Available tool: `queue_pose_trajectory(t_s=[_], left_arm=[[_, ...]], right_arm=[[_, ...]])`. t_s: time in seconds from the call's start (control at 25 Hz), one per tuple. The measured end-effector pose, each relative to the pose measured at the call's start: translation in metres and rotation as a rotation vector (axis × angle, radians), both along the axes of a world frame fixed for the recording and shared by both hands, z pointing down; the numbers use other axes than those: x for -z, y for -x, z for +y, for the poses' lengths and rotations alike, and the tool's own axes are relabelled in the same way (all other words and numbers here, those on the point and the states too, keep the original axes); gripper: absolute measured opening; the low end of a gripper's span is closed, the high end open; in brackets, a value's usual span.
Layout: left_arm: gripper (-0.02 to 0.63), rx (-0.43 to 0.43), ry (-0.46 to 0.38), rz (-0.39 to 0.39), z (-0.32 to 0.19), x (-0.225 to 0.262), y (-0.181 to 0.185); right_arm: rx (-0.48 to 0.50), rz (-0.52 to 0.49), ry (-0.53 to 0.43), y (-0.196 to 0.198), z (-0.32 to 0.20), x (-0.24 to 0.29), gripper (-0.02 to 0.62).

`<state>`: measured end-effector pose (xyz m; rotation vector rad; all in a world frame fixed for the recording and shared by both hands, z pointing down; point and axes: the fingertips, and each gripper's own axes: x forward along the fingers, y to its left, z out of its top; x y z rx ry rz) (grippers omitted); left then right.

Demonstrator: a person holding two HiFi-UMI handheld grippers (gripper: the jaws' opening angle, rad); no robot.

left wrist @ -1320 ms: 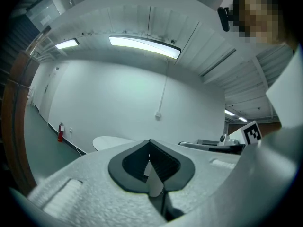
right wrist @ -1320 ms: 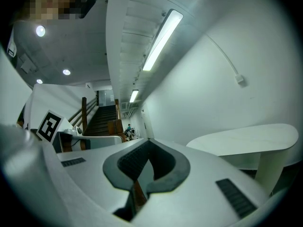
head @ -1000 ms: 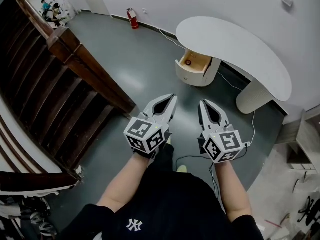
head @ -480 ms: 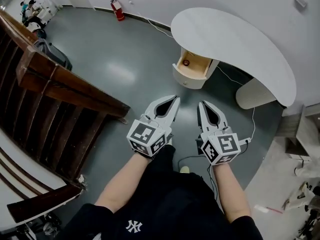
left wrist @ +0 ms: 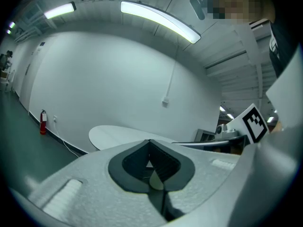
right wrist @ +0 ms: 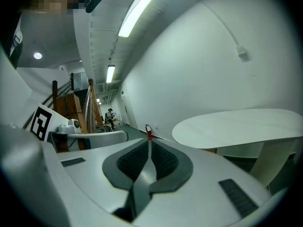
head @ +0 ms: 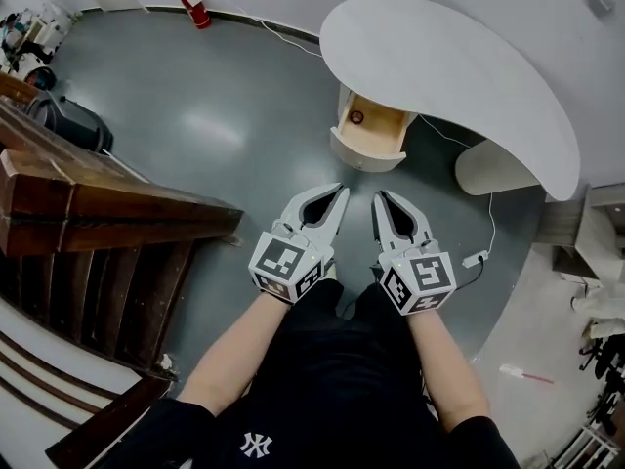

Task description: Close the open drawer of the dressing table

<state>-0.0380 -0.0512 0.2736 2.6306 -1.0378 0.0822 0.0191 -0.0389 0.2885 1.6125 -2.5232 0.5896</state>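
- Drawer (head: pixel 377 127) of the dressing table (head: pixel 459 66) stands pulled out under one end of the white curved top, its wooden inside open to the head view, with a small round object (head: pixel 356 117) lying at the end farthest from the fingers
- Its front panel (head: pixel 363 156) faces back toward the person, so it lies ahead of the fingertips, beyond them and lower, and falls between the two pairs of tips in the head view; nothing touches it
- The slide line runs from that panel away from the fingers and in under the top, so the closing push, as I judge it, goes forward along the way both grippers point
- left gripper (head: pixel 341 191): jaws together, tips meeting, nothing between them in its own view
- right gripper (head: pixel 378 196): jaws likewise closed and empty, its tips just beside the left pair
- Neither is plainly nearer; the panel sits about midway ahead of both, perhaps a shade toward the right one's line
- Both forearms reach out side by side from the body, with the grippers angled a little below level, toed in toward each other, marker cubes uppermost
- Judgement: the approach is unfinished; the tips need to drop and go forward to meet the panel squarely, and closed jaws suit a push
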Motion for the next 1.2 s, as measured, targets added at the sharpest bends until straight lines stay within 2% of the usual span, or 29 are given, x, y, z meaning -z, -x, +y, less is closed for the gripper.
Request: queue_pose_trajectory(t_s=[0.28, 0.76, 1.2], left_arm=[[0.009, -0.008, 0.006, -0.015, -0.024, -0.041, 0.012], [0.009, 0.013, 0.072, -0.081, -0.074, -0.165, 0.007], [0.009, 0.026, 0.123, -0.096, -0.107, -0.274, -0.001]], right_arm=[[-0.015, 0.027, 0.065, 0.01, -0.025, -0.057, 0.021], [-0.06, 0.023, 0.249, 0.004, -0.084, -0.229, 0.067], [-0.142, 0.037, 0.33, -0.01, -0.114, -0.359, 0.093]])
